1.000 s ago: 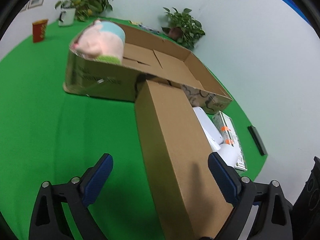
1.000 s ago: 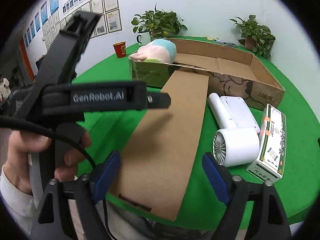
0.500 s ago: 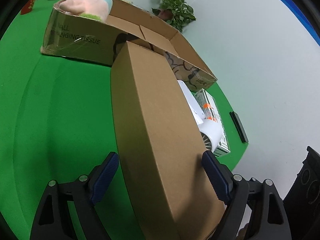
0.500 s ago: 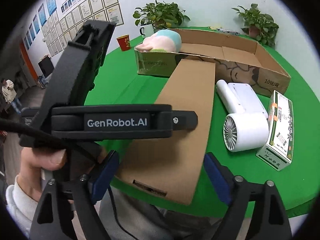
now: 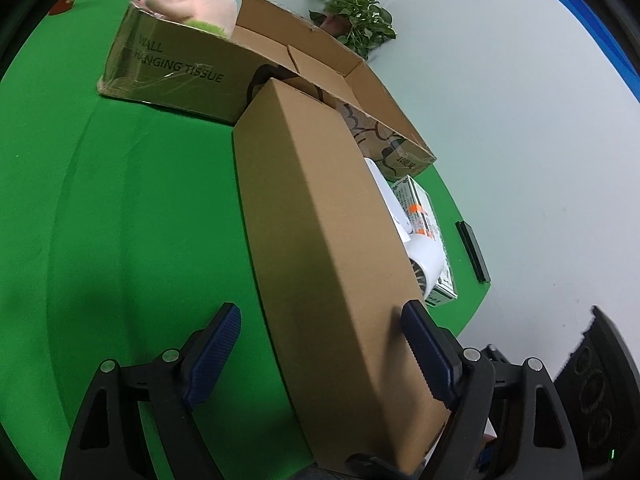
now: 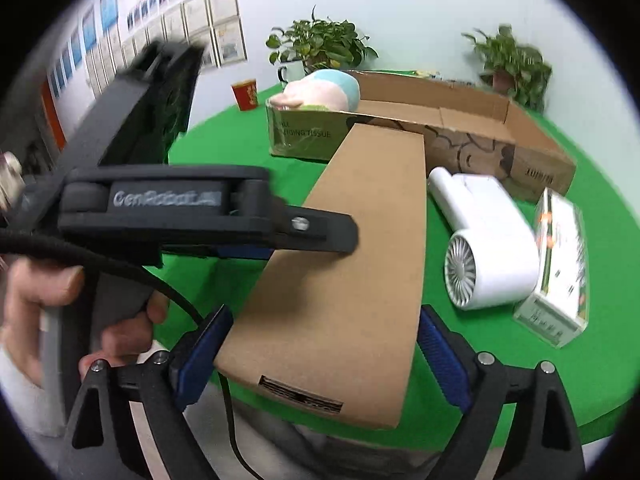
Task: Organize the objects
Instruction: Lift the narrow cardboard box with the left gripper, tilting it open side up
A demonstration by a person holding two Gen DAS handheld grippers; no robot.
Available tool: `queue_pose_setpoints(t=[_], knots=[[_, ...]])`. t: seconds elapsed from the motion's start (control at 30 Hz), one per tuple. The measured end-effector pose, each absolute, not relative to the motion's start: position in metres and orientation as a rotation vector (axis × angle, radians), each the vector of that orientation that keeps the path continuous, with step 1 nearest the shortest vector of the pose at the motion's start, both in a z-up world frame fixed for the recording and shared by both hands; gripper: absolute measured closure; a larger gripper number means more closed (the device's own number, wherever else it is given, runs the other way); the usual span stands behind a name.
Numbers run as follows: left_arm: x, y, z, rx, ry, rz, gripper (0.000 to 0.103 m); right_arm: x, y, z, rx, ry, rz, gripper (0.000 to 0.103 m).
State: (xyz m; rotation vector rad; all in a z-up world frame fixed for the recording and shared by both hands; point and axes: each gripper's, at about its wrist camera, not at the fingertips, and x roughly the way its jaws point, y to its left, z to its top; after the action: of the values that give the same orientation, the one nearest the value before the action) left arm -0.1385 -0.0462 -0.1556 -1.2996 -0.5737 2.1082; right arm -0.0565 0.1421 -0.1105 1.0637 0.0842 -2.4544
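A long closed brown carton [image 5: 320,216] lies on the green table, its near end over the front edge; it also shows in the right wrist view [image 6: 352,264]. My left gripper [image 5: 320,344] is open, its fingers spread either side of the carton's near end. My right gripper [image 6: 320,352] is open, its blue pads flanking the same end from the front. The left gripper's black body [image 6: 168,204] crosses the right wrist view. A big open cardboard box [image 6: 440,128] at the back holds a pink plush toy [image 6: 320,90].
A white handheld fan [image 6: 484,240] and a small printed white box [image 6: 560,264] lie right of the carton. A black bar [image 5: 473,251] lies near the table's right edge. A red cup [image 6: 245,95] and potted plants [image 6: 320,44] stand at the back.
Both grippers have moved in on the carton's near end, so it fills more of each view. The left gripper's body has slid right across the right wrist view. Both stay open.
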Motion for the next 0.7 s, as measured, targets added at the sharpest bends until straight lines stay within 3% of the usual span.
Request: queue_pose_setpoints(t=[0.17, 0.23, 0.3, 0.33, 0.47, 0.7], knots=[[-0.129, -0.046, -0.149, -1.287, -0.585, 2.101, 0.011, -0.067, 0.177, -0.116, 1.122, -0.403, -2.177, 0.012], [-0.125, -0.044, -0.144, -1.282, -0.575, 2.122, 0.021, -0.073, 0.178, -0.126, 1.139, -0.515, -2.037, 0.012], [-0.120, -0.043, -0.138, -1.275, -0.546, 2.147, 0.036, -0.075, 0.175, -0.132, 1.144, -0.531, -1.983, 0.012], [-0.117, -0.042, -0.132, -1.274, -0.524, 2.173, 0.038, -0.075, 0.174, -0.133, 1.137, -0.537, -1.968, 0.012], [-0.112, -0.040, -0.122, -1.323, -0.458, 2.272, 0.037, -0.075, 0.173, -0.132, 1.128, -0.521, -1.963, 0.011], [-0.107, -0.028, -0.100, -1.297, -0.389, 2.335, 0.039, -0.062, 0.186, -0.105, 1.048, -0.318, -2.138, 0.011]])
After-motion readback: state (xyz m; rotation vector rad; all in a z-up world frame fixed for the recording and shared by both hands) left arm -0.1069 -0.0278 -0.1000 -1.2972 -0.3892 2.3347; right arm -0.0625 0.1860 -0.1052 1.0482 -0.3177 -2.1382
